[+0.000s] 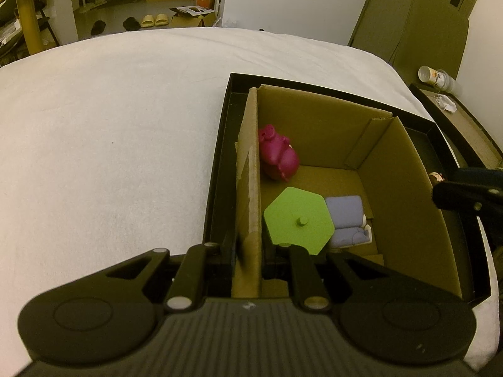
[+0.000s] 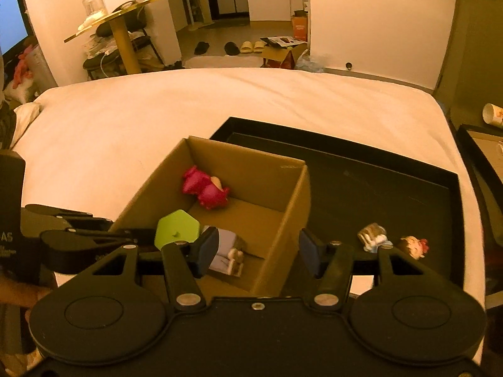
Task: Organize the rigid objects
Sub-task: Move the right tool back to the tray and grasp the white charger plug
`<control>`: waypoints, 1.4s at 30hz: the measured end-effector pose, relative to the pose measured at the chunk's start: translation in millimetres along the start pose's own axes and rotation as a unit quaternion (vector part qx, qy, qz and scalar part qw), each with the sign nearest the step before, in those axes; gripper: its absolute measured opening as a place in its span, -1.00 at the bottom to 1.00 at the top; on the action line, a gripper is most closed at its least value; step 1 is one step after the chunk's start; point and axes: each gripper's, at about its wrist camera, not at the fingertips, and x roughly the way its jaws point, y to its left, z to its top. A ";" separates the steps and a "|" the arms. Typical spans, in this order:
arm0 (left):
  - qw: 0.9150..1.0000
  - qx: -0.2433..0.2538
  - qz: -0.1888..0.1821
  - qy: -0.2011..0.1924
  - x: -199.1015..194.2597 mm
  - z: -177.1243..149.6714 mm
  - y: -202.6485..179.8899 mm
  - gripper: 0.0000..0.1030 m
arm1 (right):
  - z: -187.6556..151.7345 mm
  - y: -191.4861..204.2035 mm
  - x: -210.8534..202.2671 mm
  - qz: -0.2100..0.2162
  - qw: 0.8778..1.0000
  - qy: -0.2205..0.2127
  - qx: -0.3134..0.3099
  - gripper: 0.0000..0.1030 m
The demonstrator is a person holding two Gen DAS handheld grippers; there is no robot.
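Observation:
A brown cardboard box (image 1: 405, 188) (image 2: 292, 201) stands inside a black tray (image 1: 217, 169) (image 2: 361, 188) on a white bed. In the box lie a pink pig toy (image 1: 278, 154) (image 2: 206, 190), a green hexagonal block (image 1: 298, 220) (image 2: 176, 227) and a lilac sofa figurine (image 1: 345, 220) (image 2: 224, 256). My left gripper (image 1: 248, 251) straddles the box's left wall and appears shut on it. My right gripper (image 2: 257, 249) is open above the box's near right corner. Two small figurines (image 2: 374, 237) (image 2: 411, 245) lie on the tray to the right of the box.
The white bed (image 1: 110, 132) (image 2: 125, 119) stretches to the left and behind. A bedside surface with a paper cup (image 1: 432, 75) (image 2: 493, 114) stands at the right. Slippers and cartons lie on the floor beyond the bed.

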 end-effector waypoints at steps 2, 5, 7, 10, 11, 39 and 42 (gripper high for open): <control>1.000 0.000 0.000 0.000 -0.1 -0.1 -0.1 -0.75 | -3.2 -5.4 -2.9 -0.005 1.000 -0.001 -0.001 0.10; 1.000 0.000 0.000 0.000 0.0 0.0 0.1 -0.75 | -7.5 -14.5 -6.1 -0.010 1.000 0.002 0.001 0.10; 1.000 0.000 0.000 0.000 0.0 -0.1 0.2 -0.75 | -10.8 -20.1 -6.4 -0.016 1.000 0.005 -0.001 0.10; 1.000 0.000 0.000 0.000 0.0 -0.2 0.2 -0.75 | -16.2 -28.7 -4.0 -0.026 1.000 0.012 -0.002 0.10; 1.000 0.000 0.000 0.000 0.0 -0.2 0.2 -0.75 | -18.0 -31.5 -2.8 -0.031 0.999 0.013 -0.002 0.09; 1.000 0.000 0.001 0.001 0.9 -0.1 1.1 -0.75 | -39.0 -65.0 66.9 -0.098 0.993 0.059 0.037 -0.01; 1.000 -0.001 0.001 0.001 1.1 -0.2 1.5 -0.75 | -41.8 -68.0 76.8 -0.105 0.991 0.073 0.029 -0.01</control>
